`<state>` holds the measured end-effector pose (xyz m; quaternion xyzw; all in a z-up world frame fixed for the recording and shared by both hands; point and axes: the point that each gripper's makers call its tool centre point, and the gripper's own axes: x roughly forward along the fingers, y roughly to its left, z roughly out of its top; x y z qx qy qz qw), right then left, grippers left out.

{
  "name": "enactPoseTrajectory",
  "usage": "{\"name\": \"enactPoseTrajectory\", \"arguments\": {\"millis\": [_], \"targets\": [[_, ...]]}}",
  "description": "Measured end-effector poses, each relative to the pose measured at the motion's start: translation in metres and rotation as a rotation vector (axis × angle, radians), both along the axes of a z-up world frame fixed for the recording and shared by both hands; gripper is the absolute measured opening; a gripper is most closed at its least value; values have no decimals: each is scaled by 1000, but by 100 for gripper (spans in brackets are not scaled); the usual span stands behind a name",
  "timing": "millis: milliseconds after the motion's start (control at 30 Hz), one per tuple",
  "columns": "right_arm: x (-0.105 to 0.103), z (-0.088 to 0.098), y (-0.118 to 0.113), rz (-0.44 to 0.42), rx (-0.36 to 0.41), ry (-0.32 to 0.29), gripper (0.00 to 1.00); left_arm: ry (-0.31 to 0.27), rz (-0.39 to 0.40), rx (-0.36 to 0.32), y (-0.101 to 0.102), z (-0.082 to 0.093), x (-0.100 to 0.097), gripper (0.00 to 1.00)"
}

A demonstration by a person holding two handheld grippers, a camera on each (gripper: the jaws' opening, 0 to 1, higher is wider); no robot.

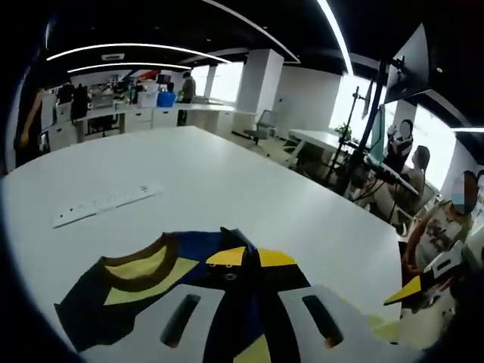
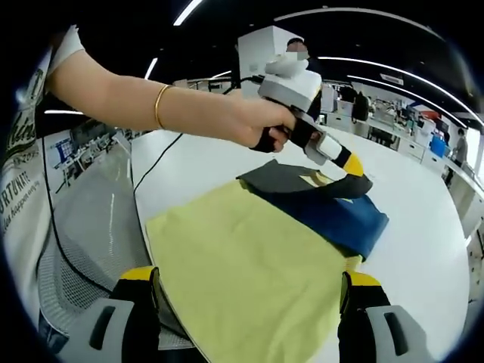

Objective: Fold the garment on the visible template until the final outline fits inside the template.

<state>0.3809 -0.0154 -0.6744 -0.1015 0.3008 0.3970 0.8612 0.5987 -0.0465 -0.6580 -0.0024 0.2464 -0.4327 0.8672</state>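
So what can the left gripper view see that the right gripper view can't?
Left gripper view: a white power strip, the brown collar and people sitting by the windows. Right gripper view: a hand with a gold bracelet holding the left claw. Both: the yellow and blue garment on the white table, pinched by the left claw.
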Motion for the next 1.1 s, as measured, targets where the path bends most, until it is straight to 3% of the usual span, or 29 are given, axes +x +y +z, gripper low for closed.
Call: {"name": "enactPoseTrajectory", "arguments": {"millis": [200,367,533,567,633,667,833,1100], "targets": [[3,-2,-7,-15,1,1,99,30,-7,-9,-15,-15,-6,1],[4,-3,-9,-24,9,-1,99,95,-22,-17,-26,-36,-14,0],[3,-6,-12,-26,13,3,99,112,-64,-3,-32,-49,-21,0],[3,-7,-13,-29,14,4,99,95,-112,-17,-38,-46,-26,5],[3,-9,-15,-32,13,10,99,36,-132,-10,-41,-40,-27,23],[3,-9,-15,-31,11,11,99,38,-132,-14,-42,-38,-29,29],[1,-12,-17,-24,14,29,99,17,-175,5,-35,-29,-35,49],[-1,-13,-22,-18,41,73,99,-54,-201,11,-8,-3,-38,73]]}}
